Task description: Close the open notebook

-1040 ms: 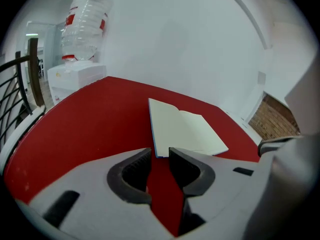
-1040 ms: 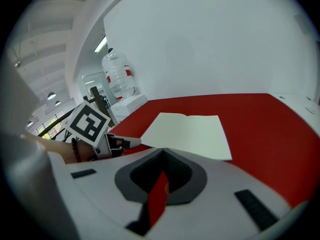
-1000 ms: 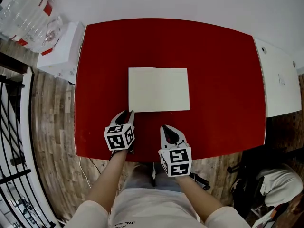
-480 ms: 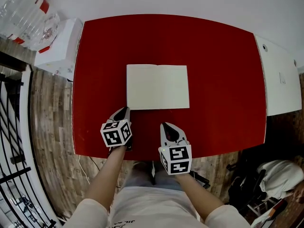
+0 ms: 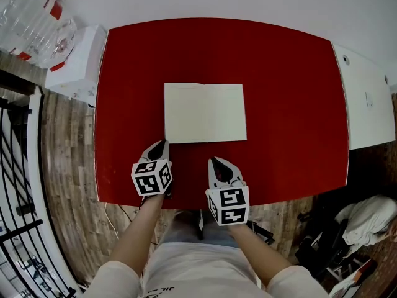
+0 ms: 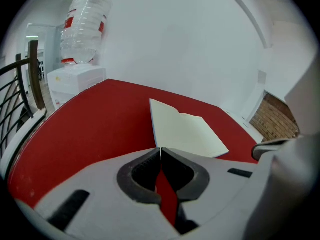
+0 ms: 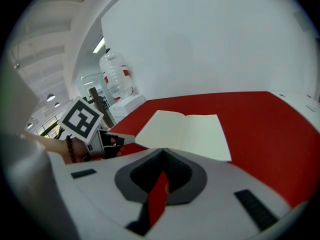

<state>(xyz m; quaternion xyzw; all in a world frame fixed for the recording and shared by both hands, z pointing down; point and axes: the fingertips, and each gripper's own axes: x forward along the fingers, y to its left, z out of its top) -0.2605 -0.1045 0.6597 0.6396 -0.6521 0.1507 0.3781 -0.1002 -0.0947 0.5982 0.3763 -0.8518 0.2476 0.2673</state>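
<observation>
While the closing job is only at its start, the big red table (image 5: 279, 104) fills most of the head view. A white counter (image 5: 366, 104) sits at its 3 o'clock side. A white box (image 5: 77, 64) with a clear water jug (image 5: 37, 23) on top stands off the table's 10 o'clock corner.

The notebook (image 5: 205, 112) lies flat and wide open in the middle of the table. Its pale pages face up and the fold runs from 12 to 6 o'clock.

The left gripper (image 5: 161, 145) hangs just beside the notebook's 7 o'clock corner, and I cannot tell if it touches it. Its jaws are closing; their tips already meet, and nothing is between them. The right gripper (image 5: 215, 162) waits near the notebook's 6 o'clock edge, a little apart from it. Its jaws are squeezed together on nothing too.

I think the step in hand is getting ready to reach for the book. Next, one gripper likely needs to catch the outer edge of one half, maybe by sliding a thin tip under it. Then it must lift that half and swing it over the fold onto the other half. The pages look thin, so a soft, slow lift seems best.
</observation>
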